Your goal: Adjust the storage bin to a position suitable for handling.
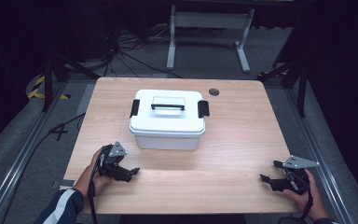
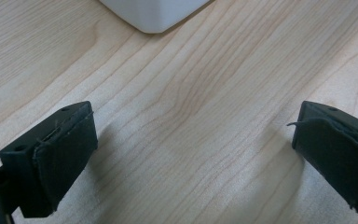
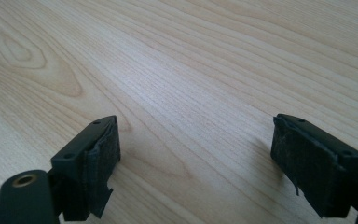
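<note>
**Both tongs parked wide, box waiting at the far middle**

Dark room, grey floor, cables trailing behind; my pale wooden worktop [image 1: 242, 154] carries one thing. The white lidded plastic storage box [image 1: 168, 120], black carry handle flat and black latches clipped at both ends, sits centred toward the far edge, so either hand could reach a latch. My left tongs [image 1: 131, 173] rest near the front-left corner, spread wide and holding nothing, aimed toward the box. My right tongs [image 1: 266, 173] lie by the front-right corner, equally wide and bare.
</note>
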### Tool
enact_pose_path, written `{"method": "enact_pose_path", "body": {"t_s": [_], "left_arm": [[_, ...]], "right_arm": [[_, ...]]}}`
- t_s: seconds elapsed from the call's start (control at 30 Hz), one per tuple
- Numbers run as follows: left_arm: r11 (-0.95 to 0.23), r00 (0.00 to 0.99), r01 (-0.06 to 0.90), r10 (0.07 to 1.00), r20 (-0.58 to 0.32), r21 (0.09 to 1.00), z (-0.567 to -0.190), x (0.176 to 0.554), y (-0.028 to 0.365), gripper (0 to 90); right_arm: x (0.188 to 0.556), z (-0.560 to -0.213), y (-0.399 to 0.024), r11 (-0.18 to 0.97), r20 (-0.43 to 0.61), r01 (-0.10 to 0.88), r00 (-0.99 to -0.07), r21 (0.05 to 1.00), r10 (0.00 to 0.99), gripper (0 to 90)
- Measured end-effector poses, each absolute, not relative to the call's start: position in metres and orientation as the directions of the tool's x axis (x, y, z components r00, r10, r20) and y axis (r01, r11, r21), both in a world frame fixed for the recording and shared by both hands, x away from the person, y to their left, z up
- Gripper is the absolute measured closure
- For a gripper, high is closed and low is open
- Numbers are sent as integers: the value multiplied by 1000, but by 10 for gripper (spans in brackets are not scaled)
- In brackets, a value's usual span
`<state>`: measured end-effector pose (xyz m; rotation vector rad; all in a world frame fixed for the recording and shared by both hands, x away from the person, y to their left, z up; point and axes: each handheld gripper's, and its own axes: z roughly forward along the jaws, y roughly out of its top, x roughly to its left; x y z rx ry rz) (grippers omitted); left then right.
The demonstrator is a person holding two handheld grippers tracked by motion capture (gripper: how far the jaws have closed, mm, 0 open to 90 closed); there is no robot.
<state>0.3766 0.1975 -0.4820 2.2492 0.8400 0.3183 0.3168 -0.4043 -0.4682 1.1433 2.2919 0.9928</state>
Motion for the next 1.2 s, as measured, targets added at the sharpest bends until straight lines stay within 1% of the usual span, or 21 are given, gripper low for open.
{"method": "enact_pose_path", "body": {"t_s": [0.23, 0.4, 0.5, 0.53, 0.57, 0.6, 0.63, 0.67, 0.7, 0.9, 1.07, 1.13, 1.2], "left_arm": [[-581, 804, 439, 595, -11, 686, -481, 377, 201, 2], [-579, 805, 433, 593, -8, 691, -482, 374, 202, 4], [-575, 802, 433, 597, -7, 694, -482, 373, 203, 6], [-574, 803, 433, 596, -8, 694, -482, 373, 203, 5], [-576, 804, 432, 595, -8, 694, -482, 374, 203, 5], [-578, 806, 432, 591, -9, 693, -482, 374, 203, 5], [-583, 812, 426, 584, -8, 692, -482, 374, 203, 5], [-587, 817, 422, 577, -9, 691, -482, 375, 204, 4], [-587, 817, 422, 577, -9, 691, -482, 375, 204, 2], [-583, 814, 429, 581, -15, 690, -482, 375, 203, 0], [-582, 814, 426, 581, -12, 693, -482, 375, 203, 0], [-583, 814, 427, 580, -12, 691, -482, 375, 203, 1], [-583, 814, 427, 580, -13, 691, -482, 375, 203, 0]], "right_arm": [[318, -468, -404, 423, -33, 526, -597, 738, 802, 158], [320, -467, -405, 436, -33, 527, -610, 730, 792, 164], [325, -459, -405, 489, -53, 554, -624, 674, 779, 164], [326, -458, -405, 514, -66, 546, -640, 661, 765, 168], [326, -458, -405, 514, -66, 546, -640, 661, 765, 168], [326, -456, -405, 529, -65, 547, -652, 649, 755, 200], [329, -454, -405, 538, -52, 545, -670, 643, 741, 282], [331, -450, -403, 550, -38, 533, -695, 643, 718, 312], [331, -450, -403, 550, -38, 533, -695, 643, 718, 312], [347, -421, -386, 585, -74, 482, -728, 653, 682, 313], [359, -401, -369, 623, -116, 428, -758, 655, 642, 339], [361, -398, -366, 628, -120, 421, -762, 655, 636, 342], [368, -384, -355, 658, -149, 381, -784, 649, 602, 355]]}}
